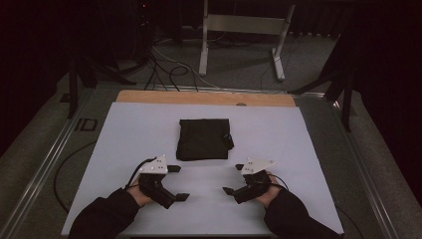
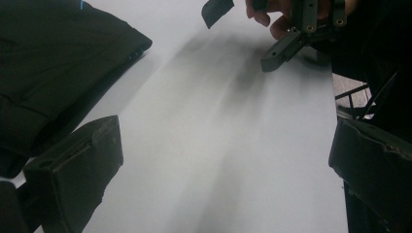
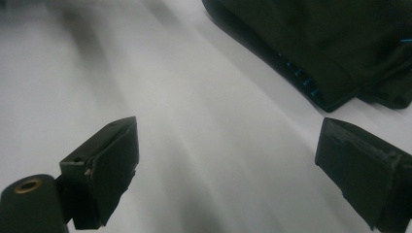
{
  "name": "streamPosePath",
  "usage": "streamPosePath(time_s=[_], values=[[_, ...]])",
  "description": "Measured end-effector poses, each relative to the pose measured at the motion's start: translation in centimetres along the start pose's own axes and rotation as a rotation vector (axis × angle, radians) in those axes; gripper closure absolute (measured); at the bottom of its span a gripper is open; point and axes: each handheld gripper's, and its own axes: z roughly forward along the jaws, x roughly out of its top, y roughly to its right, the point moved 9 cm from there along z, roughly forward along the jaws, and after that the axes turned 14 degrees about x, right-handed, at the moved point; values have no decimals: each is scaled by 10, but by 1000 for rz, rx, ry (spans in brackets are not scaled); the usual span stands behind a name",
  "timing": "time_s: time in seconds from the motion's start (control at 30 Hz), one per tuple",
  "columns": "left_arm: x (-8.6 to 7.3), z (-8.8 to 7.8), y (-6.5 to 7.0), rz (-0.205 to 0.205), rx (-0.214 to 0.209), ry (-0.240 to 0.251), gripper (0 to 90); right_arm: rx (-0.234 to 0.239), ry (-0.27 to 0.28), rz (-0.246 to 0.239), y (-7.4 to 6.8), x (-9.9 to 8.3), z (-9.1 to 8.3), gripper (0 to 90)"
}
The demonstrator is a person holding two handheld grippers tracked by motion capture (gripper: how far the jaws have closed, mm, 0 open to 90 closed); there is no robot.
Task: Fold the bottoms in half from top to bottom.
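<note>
plainly, the white table top (image 1: 124, 149) was the biggest thing there, and the folded black cloth (image 1: 204, 139) lay flat near its middle, just ahead of both grippers and touching neither. the fold looked roughly square, a little longer front to back, so its long axis ran away from the person; a loose corner poked out at its right edge, and the right gripper view showed stacked layers with small blue marks along the near edge (image 3: 301, 77).

the left gripper (image 1: 176, 182) rested near the cloth's near-left corner with its jaws spread wide and nothing between them. the right gripper (image 1: 233, 178) sat by the near-right corner, jaws likewise parted and empty.

the likely trouble, as i judged it, was a jaw catching only the top layer, since the layers lay so close together; the fold would then peel open instead of lifting whole. uneven pulls from the two sides could also drag the cloth askew across the smooth top.
</note>
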Motion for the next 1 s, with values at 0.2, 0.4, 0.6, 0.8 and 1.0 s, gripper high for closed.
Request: streamPosePath(time_s=[0.2, 0.4, 0.6, 0.8, 1.0], values=[[-6, -10, 0, -6, 6, 5, 0, -7, 0, -1, -3, -6, -8, 90], [-16, -20, -5, -8, 25, -1, 0, -12, -2, -8, -3, -11, -19, 89], [-26, -31, -10, -17, 35, -14, 0, -25, -2, 8, -2, -20, -30, 89], [-32, -42, -13, -23, 45, -18, 0, -32, -8, 24, -3, -33, -41, 89], [-37, -52, -16, -26, 58, -29, 0, -40, -10, 42, -3, -44, -51, 90]])
